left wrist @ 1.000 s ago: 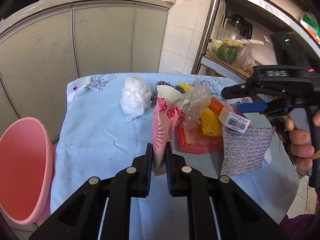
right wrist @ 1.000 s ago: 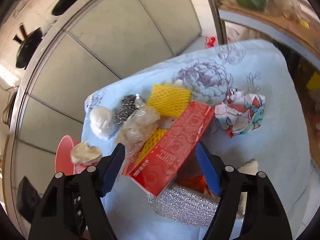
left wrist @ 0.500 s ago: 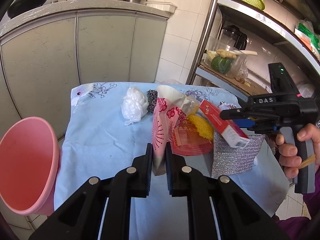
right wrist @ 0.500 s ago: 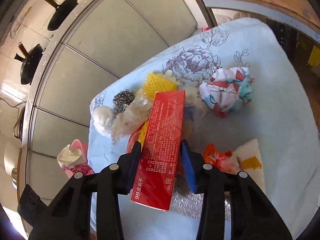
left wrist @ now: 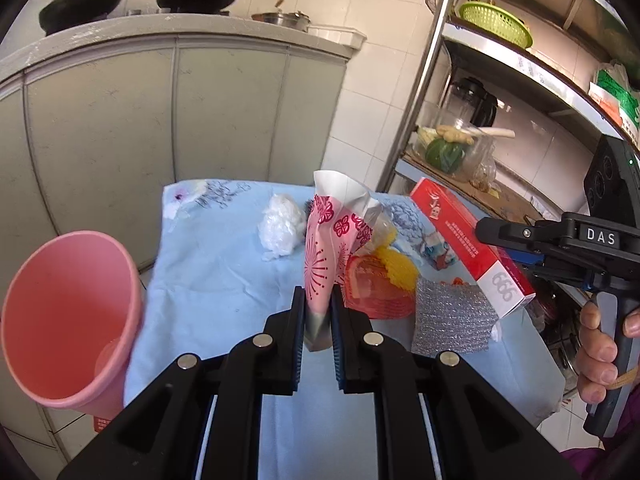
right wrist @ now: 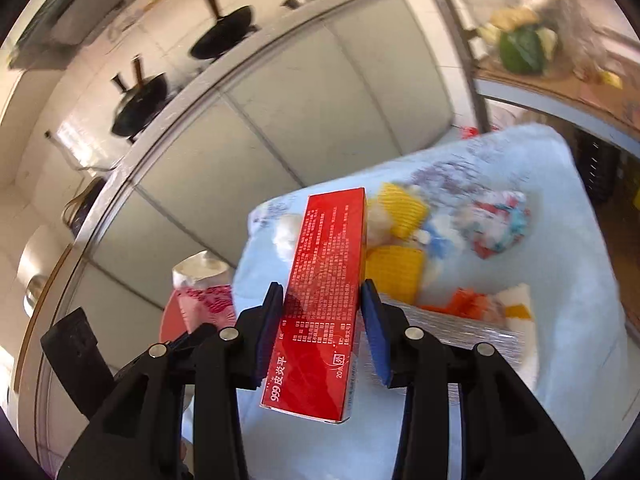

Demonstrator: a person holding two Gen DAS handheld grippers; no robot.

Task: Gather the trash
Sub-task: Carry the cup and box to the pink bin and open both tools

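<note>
While clamped, red box [right wrist: 326, 300] above table edge [left wrist: 152, 292]

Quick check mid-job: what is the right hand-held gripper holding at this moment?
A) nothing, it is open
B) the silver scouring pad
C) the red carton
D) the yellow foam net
C: the right hand-held gripper is shut on the red carton, lifted above the blue tablecloth while the silver scouring pad lies on it.

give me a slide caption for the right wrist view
Right tool clamps a red box above the blue-clothed table of scattered trash.
</note>
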